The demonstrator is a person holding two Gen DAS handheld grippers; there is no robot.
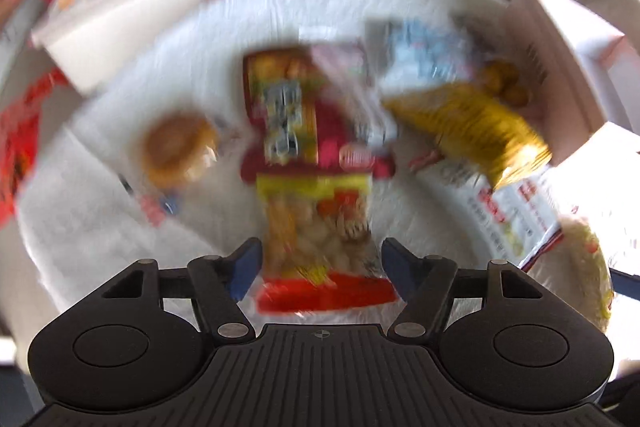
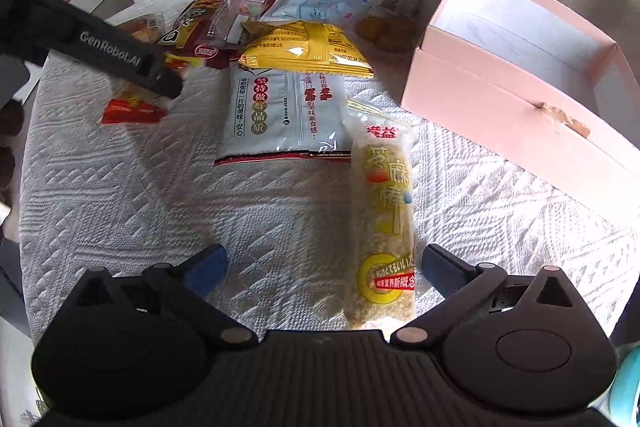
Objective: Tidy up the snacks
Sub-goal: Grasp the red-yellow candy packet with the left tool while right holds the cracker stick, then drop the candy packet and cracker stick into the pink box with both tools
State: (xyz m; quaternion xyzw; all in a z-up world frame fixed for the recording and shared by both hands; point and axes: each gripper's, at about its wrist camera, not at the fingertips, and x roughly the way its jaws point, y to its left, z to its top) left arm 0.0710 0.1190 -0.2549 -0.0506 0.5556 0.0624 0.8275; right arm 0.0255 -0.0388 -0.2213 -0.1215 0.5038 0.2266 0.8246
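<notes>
1. Right tongs [image 2: 322, 269]: spread wide, grasping nothing. The sesame-bar packet [image 2: 382, 223] lies on the white quilted tabletop cover [image 2: 120, 195] between the two blue pads, offset toward the pad at your 3 o'clock and apparently just clear of it; a broad gap remains on the 9 o'clock side.
2. Long axis of that packet: 12 to 6 o'clock, in line with the tongs. You would judge a closing stroke to meet its long sides squarely.
3. Pink box [image 2: 516, 83]: at 1 to 2 o'clock from the right tongs, lid off, interior appearing bare. Your right hand is clearly the nearer one to it.
4. Left tongs [image 1: 320, 267]: released. A red-and-yellow snack packet [image 1: 320, 227] lies between the pads, long axis again 12 to 6 o'clock, with no visible pinch on it.
5. Remaining snacks sit at 12 o'clock from the right tongs: a grey-white pouch [image 2: 284, 115] overlapped by a yellow packet [image 2: 308, 49].
6. Hard to make out: the left wrist view is heavily smeared, so you cannot read print or confirm pad contact there. The near end of the sesame-bar packet is hidden beneath the right tongs' body. The box's far wall is cut off by the frame edge.
</notes>
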